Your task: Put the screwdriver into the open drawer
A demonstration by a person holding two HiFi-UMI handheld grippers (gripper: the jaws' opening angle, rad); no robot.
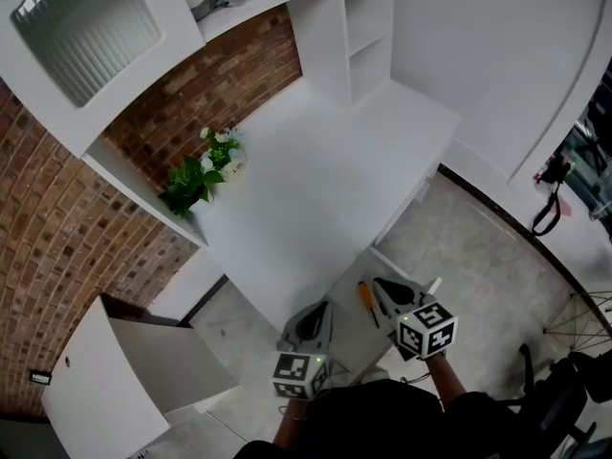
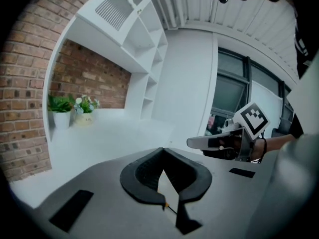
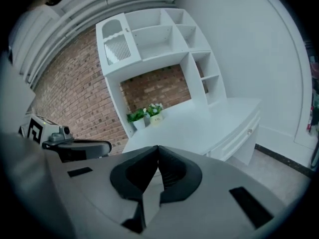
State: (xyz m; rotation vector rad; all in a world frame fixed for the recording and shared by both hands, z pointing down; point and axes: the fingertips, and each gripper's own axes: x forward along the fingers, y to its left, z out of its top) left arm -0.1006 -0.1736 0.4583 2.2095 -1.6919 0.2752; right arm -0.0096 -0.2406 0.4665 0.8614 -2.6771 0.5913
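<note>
the screwdriver [image 1: 364, 295], orange-handled, appears to lie inside the open drawer [image 1: 352, 335] at the near edge of the desk, between the two grippers and touched by neither, so the placing looks done. the left gripper [image 2: 163, 151] has its jaws together with nothing between them, and the right gripper [image 3: 158, 147] is likewise closed and empty. both are held above the drawer. what may be left, as a judgement, is only pulling clear, since the task does not ask for the drawer to be closed

the white desk [image 1: 316, 180] is bare except for a potted plant [image 1: 191, 185] and a small pot of flowers [image 1: 225, 151] at its back edge, against a brick wall [image 1: 57, 237]. white shelving [image 1: 368, 27] rises at the far end, and the floor [image 1: 478, 256] is pale grey
</note>
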